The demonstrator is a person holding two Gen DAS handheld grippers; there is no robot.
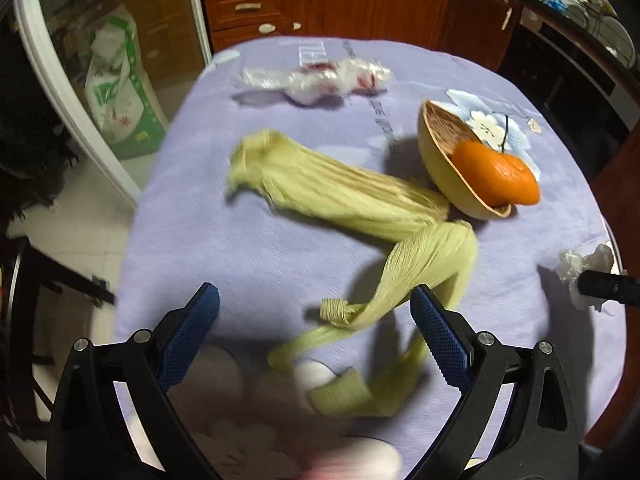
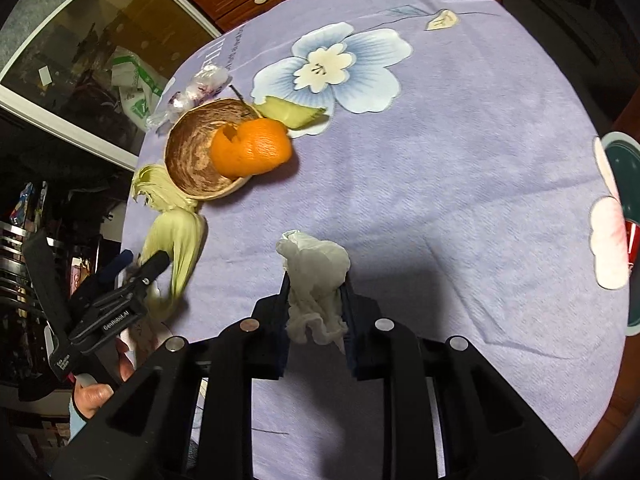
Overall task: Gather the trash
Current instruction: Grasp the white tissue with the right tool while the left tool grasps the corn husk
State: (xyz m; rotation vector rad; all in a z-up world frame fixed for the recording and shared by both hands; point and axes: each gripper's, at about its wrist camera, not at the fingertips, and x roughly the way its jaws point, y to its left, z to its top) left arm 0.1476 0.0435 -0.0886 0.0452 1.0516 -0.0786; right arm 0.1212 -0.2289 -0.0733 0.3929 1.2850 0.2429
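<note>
Right wrist view: your right gripper (image 2: 315, 280) pinches a crumpled tissue (image 2: 314, 276) above the purple tablecloth (image 2: 460, 184).
Left gripper (image 1: 316, 312): jaws spread wide, nothing gripped, over the corn husk (image 1: 360, 204).
Husk: beside the shell bowl (image 1: 444, 152).
Orange peel (image 1: 496, 174): in that bowl.
Plastic wrapper (image 1: 320, 78): beyond the bowl.
</note>
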